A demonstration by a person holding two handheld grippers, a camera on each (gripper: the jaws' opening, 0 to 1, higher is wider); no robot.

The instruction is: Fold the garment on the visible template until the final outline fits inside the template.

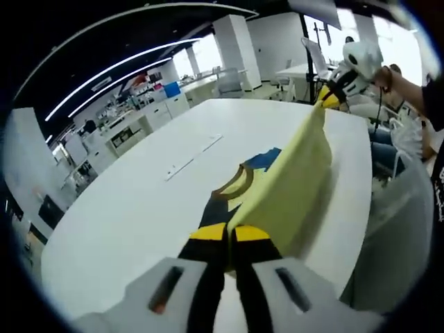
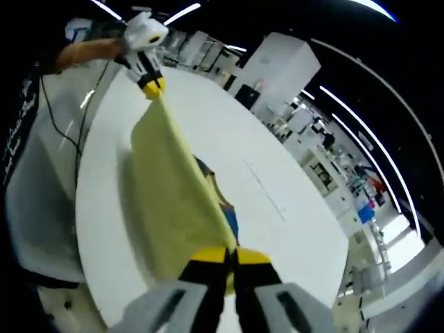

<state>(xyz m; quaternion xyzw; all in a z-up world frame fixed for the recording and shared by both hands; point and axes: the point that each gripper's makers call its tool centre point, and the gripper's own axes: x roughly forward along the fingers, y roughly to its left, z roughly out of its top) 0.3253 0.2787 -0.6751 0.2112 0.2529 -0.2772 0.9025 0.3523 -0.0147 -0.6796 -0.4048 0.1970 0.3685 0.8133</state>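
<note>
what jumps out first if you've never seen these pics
A pale yellow garment stretched taut in the air between the two grippers, above a big white table. The left gripper pinches one end with shut jaws, and the right gripper clamps the other.

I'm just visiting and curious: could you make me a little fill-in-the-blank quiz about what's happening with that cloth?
1. The garment held up between the two grippers is pale ____.
2. Both grippers, left and right, are ____ on the garment.
3. The table under it is ____ in colour.

Missing words: yellow; shut; white
</note>
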